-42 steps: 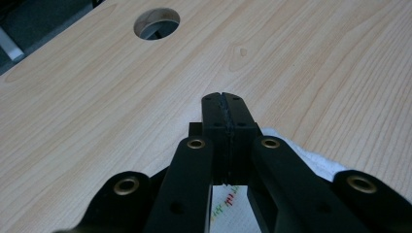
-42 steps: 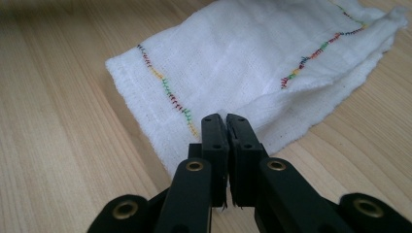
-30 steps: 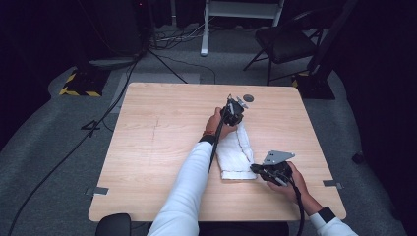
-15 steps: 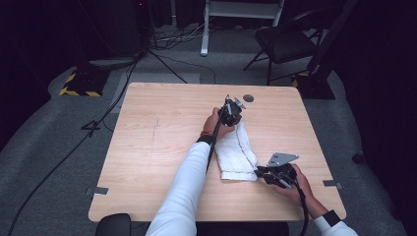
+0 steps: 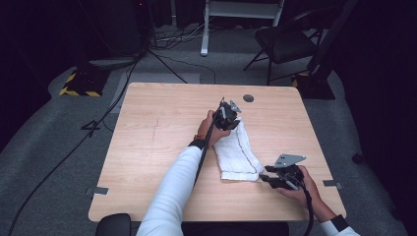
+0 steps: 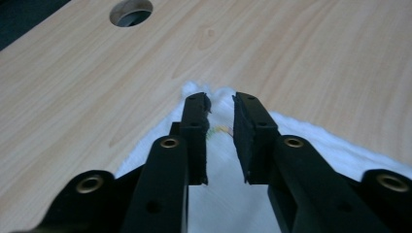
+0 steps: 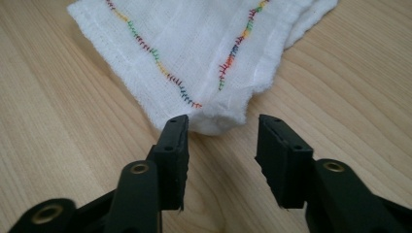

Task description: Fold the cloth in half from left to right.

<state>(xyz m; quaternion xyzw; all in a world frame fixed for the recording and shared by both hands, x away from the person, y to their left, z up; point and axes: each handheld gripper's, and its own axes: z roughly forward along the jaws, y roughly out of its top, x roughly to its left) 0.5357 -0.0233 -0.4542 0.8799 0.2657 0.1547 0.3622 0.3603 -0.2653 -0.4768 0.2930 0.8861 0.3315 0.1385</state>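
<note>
A folded white cloth (image 5: 238, 150) with multi-coloured stitching lies flat on the wooden table (image 5: 157, 147). My left gripper (image 5: 232, 121) is at the cloth's far end, pointing down at it. In the left gripper view the left gripper (image 6: 221, 104) has just been opening: its jaws stand a little apart over the cloth (image 6: 320, 133) without pressing it. My right gripper (image 5: 264, 178) is at the cloth's near right corner. Its jaws have also just been opening. In the right gripper view the right gripper (image 7: 221, 124) stands wide, with the cloth (image 7: 194, 43) corner just beyond the tips.
A round cable hole (image 5: 248, 98) is in the table beyond the cloth, also in the left gripper view as the hole (image 6: 130, 10). Bare wood lies to the left of the cloth. On the floor behind stand a chair (image 5: 285, 42) and cables.
Both grippers' jaws have parted and let go of the cloth, which now lies flat. The left hand has shifted slightly; the right hand has stayed in place.
</note>
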